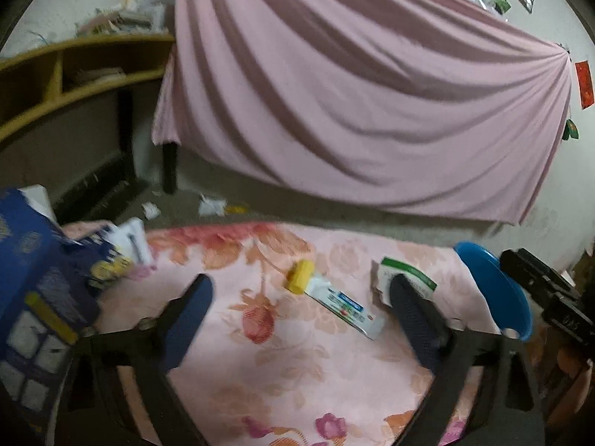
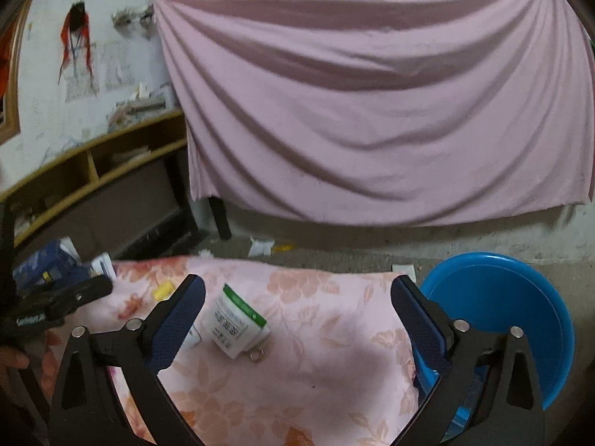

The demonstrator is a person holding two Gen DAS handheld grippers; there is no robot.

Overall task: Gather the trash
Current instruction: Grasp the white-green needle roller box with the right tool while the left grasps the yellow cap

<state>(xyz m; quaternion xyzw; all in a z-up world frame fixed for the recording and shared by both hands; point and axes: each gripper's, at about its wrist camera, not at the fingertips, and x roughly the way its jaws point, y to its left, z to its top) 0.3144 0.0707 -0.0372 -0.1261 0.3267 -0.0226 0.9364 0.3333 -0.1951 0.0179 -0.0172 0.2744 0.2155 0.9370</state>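
A toothpaste tube [image 1: 344,306] with a yellow cap lies on the pink floral cloth [image 1: 279,371], ahead of my left gripper [image 1: 301,286]. Its jaws are open and hold nothing. A white carton with a green band [image 1: 409,278] lies by the left gripper's right finger. In the right wrist view the same carton [image 2: 238,321] lies just right of the left finger of my right gripper [image 2: 297,286], which is open and empty above the cloth [image 2: 316,371]. The yellow cap [image 2: 164,290] shows beyond that finger. A blue basin [image 2: 502,316] sits at the table's right end.
A blue printed box [image 1: 41,290] with papers stands at the table's left. A small metal ring [image 2: 257,354] lies near the carton. Behind, a pink sheet [image 1: 353,93] hangs over furniture, beside a wooden shelf [image 1: 74,70]. Paper scraps [image 1: 210,204] litter the floor.
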